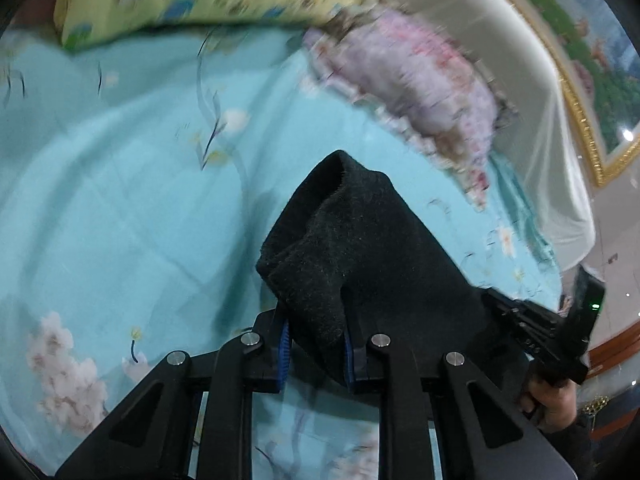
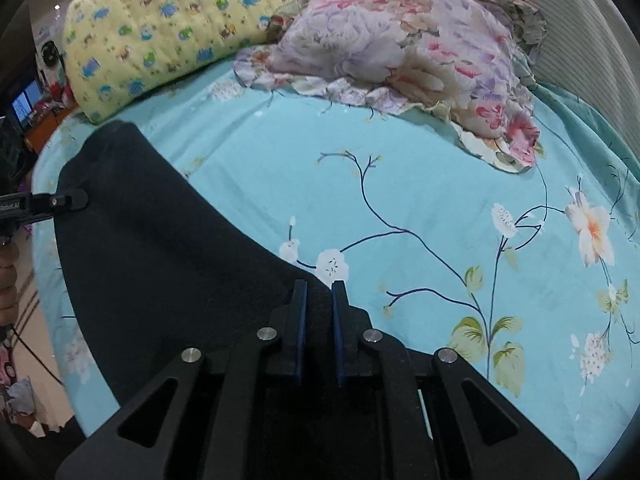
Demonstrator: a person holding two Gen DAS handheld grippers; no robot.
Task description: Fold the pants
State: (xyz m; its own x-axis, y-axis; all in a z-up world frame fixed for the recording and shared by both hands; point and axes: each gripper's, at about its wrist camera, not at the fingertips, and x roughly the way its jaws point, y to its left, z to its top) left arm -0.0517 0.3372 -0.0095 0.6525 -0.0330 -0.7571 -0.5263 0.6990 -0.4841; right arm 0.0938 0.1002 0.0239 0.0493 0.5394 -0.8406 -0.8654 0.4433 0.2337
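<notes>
The pants (image 1: 360,248) are black fleecy cloth. In the left wrist view my left gripper (image 1: 316,332) is shut on a bunched thick edge of them, held above the bed. The right gripper (image 1: 560,336) shows at the right of that view, gripping the far end of the same cloth. In the right wrist view the pants (image 2: 160,260) stretch as a wide black sheet from my right gripper (image 2: 318,292), which is shut on their edge, over to the left gripper (image 2: 68,202) at the far left.
A turquoise flowered bedsheet (image 2: 400,200) covers the bed. A yellow patterned pillow (image 2: 168,28) and a pink floral pillow (image 2: 400,52) lie at the head. A framed picture (image 1: 592,92) hangs on the wall at right.
</notes>
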